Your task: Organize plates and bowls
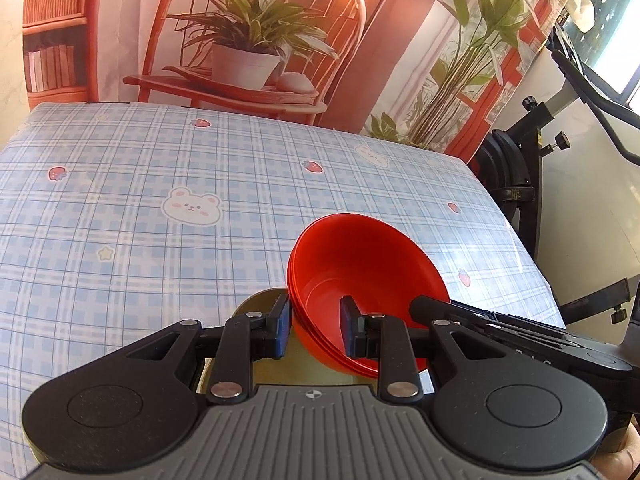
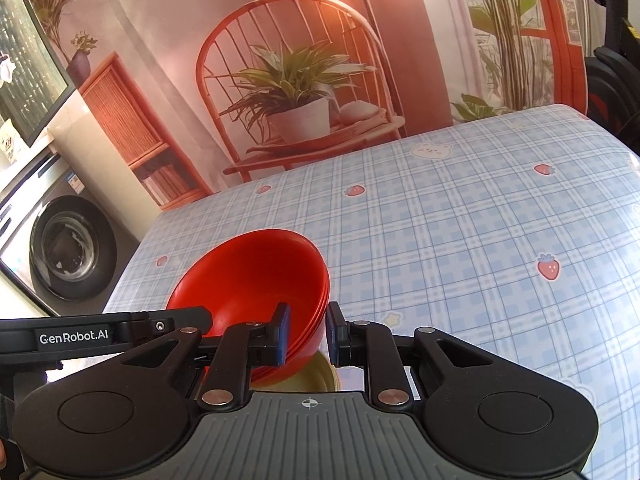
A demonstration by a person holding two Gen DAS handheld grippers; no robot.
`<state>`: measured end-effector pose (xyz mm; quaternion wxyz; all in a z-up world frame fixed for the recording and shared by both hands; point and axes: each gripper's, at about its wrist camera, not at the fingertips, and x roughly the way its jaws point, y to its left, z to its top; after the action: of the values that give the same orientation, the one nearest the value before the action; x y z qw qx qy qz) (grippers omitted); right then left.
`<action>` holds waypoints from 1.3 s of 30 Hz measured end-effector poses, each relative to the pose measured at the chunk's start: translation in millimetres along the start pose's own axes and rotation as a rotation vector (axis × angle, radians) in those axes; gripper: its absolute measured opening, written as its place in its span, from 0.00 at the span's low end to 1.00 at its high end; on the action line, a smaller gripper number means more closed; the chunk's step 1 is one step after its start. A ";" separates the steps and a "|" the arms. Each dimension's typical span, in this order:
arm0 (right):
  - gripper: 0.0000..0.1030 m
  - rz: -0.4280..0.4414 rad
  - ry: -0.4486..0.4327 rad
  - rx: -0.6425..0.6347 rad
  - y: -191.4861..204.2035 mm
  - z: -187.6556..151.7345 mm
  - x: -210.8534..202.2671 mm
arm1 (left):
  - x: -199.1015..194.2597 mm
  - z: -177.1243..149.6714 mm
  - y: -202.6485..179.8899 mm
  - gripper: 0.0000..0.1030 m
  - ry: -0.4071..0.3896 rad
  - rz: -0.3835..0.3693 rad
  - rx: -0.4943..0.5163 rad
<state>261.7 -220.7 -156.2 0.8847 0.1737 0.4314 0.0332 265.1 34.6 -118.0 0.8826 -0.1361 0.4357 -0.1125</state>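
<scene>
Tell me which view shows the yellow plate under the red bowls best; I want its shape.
The left wrist view: the yellow plate shows its curved rim and some surface beneath the red bowls. The right wrist view gives only a small patch below the right gripper.

Nested bowls (image 1: 360, 268) held tilted above plate (image 1: 264, 304), over table (image 1: 160, 160).

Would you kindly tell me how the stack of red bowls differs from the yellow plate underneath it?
Colour: the stack of red bowls is bright red; the yellow plate is dull olive-yellow.
Shape: the bowls are deep; the plate looks flat.
Grip: the left gripper and right gripper each clamp the bowls' rim; the plate is not gripped.
Visibility: the bowls show almost whole; the plate is mostly hidden.
Both are over the checked tablecloth.
</scene>
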 end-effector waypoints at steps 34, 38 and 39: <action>0.18 -0.049 0.096 -0.045 23.3 -39.5 20.2 | 5.9 -30.2 23.0 0.28 0.034 0.015 -0.028; 0.18 -0.051 0.096 -0.041 22.1 -39.2 19.0 | 6.9 -29.4 22.7 0.30 0.043 0.014 -0.028; 0.19 -0.051 0.093 -0.040 21.9 -39.4 17.9 | 6.9 -29.3 22.5 0.33 0.043 0.011 -0.029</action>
<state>244.3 -185.5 -184.6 0.8675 0.1431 0.4756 0.0273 247.6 49.4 -147.8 0.8715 -0.1438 0.4571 -0.1041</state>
